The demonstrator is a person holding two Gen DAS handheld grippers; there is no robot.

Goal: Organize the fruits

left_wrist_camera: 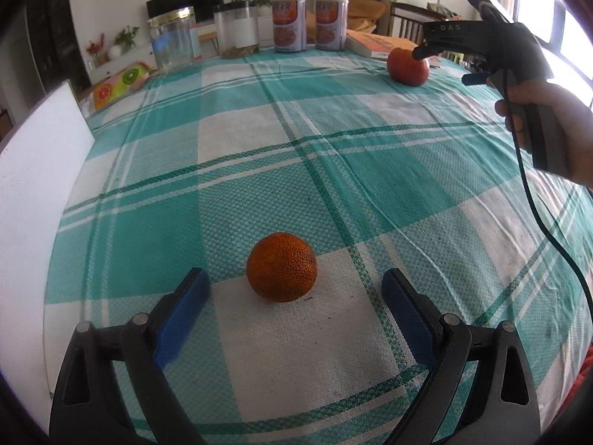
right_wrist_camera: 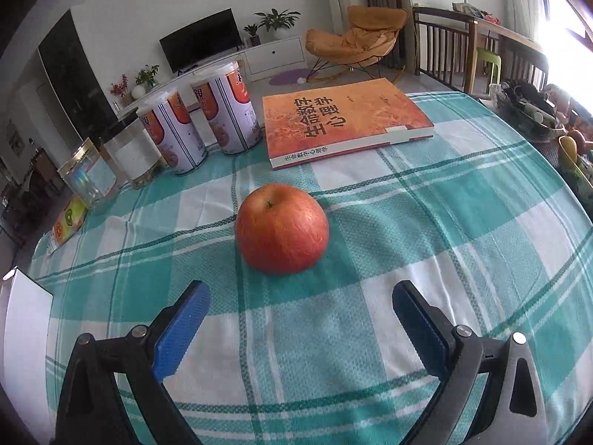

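orange (left_wrist_camera: 281, 267) shows only in left view, book (right_wrist_camera: 341, 118) clearly in right.

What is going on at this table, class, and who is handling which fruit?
A person holds a two-finger gripper in each hand over a table with a green checked cloth. The left gripper is open, its blue fingers on either side of an orange that sits on the cloth, untouched. The right gripper is also open and empty, pointed at a red apple lying in front of a book. Neither fruit is held.
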